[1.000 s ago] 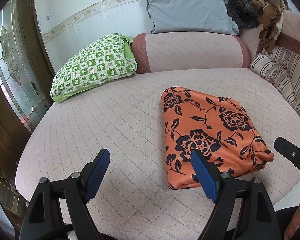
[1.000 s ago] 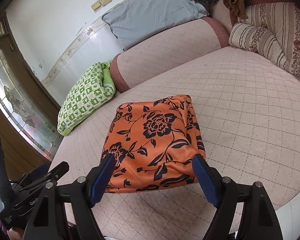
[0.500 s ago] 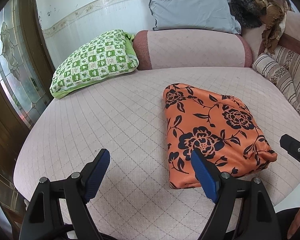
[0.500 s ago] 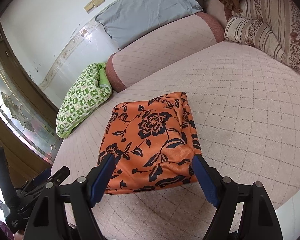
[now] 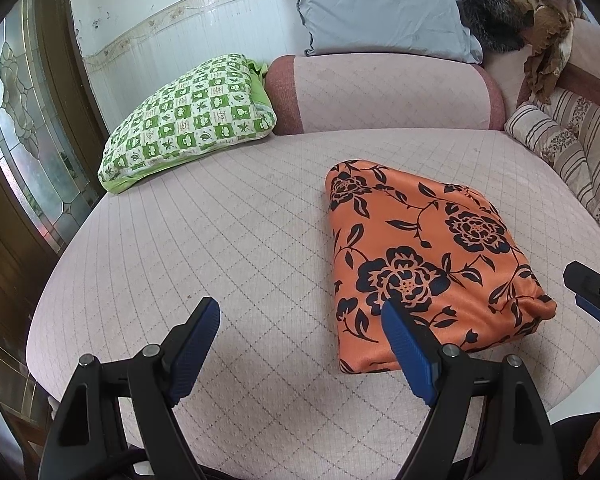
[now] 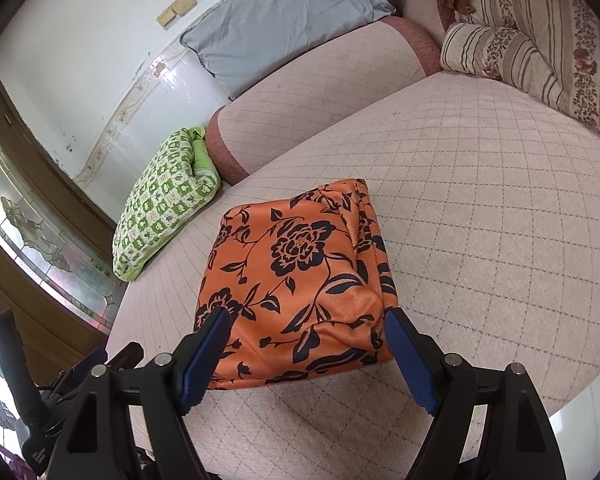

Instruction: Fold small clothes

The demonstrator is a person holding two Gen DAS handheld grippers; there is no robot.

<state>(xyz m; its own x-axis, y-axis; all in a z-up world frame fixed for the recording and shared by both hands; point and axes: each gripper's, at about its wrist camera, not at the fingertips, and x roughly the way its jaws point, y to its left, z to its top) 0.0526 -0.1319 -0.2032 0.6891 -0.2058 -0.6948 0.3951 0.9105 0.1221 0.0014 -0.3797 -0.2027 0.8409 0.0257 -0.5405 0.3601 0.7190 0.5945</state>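
Observation:
A folded orange cloth with black flowers [image 5: 424, 256] lies on the pink quilted sofa seat [image 5: 220, 240]; it also shows in the right wrist view [image 6: 300, 280]. My left gripper [image 5: 300, 320] is open and empty, above the seat near the cloth's front left corner. My right gripper [image 6: 306, 328] is open and empty, just in front of the cloth's near edge, its blue pads [image 6: 408, 356] spread about as wide as the cloth. Its tip shows at the right edge of the left wrist view [image 5: 592, 292].
A green checked pillow [image 5: 188, 116] lies at the back left. A grey pillow [image 5: 380, 8] rests on the pink bolster [image 5: 384, 96]. Striped cushions [image 6: 532, 36] line the right side. A glass door [image 5: 24, 120] stands left. The seat's front edge [image 6: 580, 400] is close.
Both grippers have drawn back and lifted slightly from the cloth. The cloth has not moved. Both grippers stay open.

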